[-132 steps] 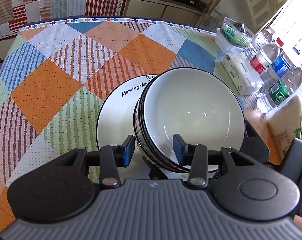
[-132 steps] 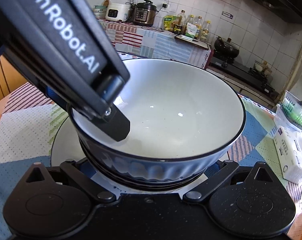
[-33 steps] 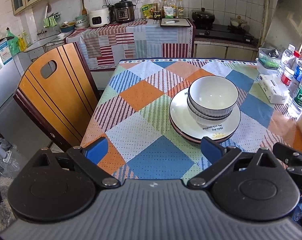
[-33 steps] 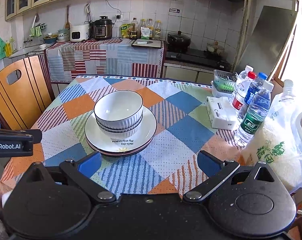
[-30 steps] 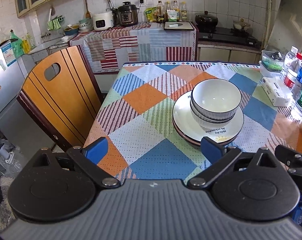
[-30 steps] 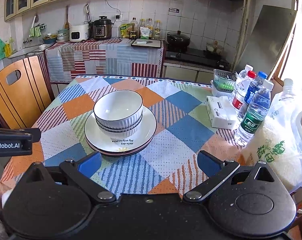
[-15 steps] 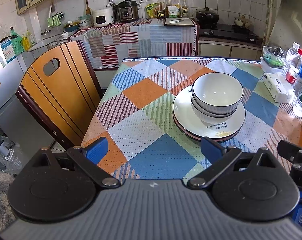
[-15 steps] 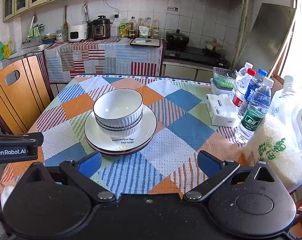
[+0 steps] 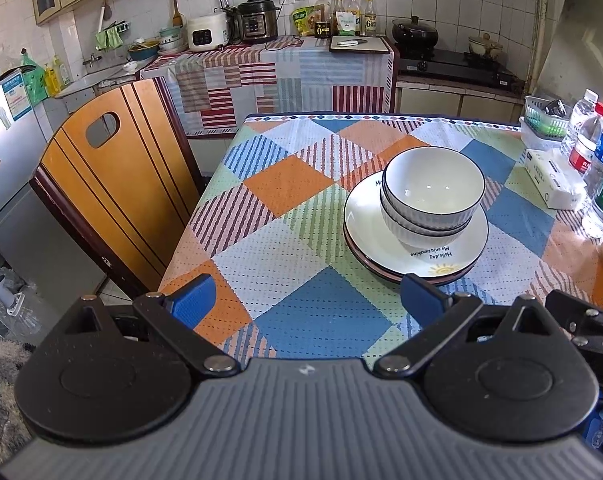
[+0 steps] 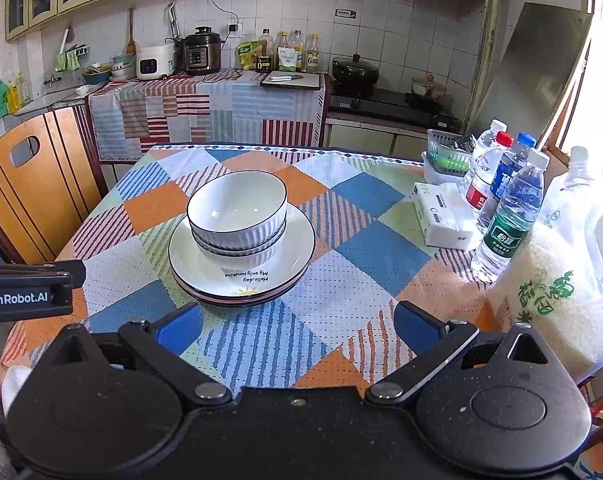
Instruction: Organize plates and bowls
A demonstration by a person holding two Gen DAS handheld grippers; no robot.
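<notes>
The bowls (image 10: 237,212) sit nested one inside another, white with dark rims and ribbed sides, on top of the stacked plates (image 10: 289,256); the uppermost plate is white with a dark rim, a small sun and the words "Hello.day My only sunshine" printed near its edge. The whole stack stands around the middle of the worktop (image 10: 341,312), which is covered by a patchwork cloth of orange, blue, green and striped squares. Towards its right edge lie a white tissue pack (image 10: 445,216), a cluster of water bottles (image 10: 509,216), a small basket (image 10: 445,152) and a bag of rice (image 10: 549,296). A wooden chair (image 9: 113,192) stands at the left side. The left gripper (image 9: 305,300) hangs back over the near edge, its blue-padded fingers (image 9: 191,300) spread wide with nothing between them. The right gripper (image 10: 297,324) is likewise held short of the stack, its fingers (image 10: 179,328) wide apart and empty. Behind the worktop a counter (image 10: 205,96) carries a rice cooker, a pressure cooker and bottles.
</notes>
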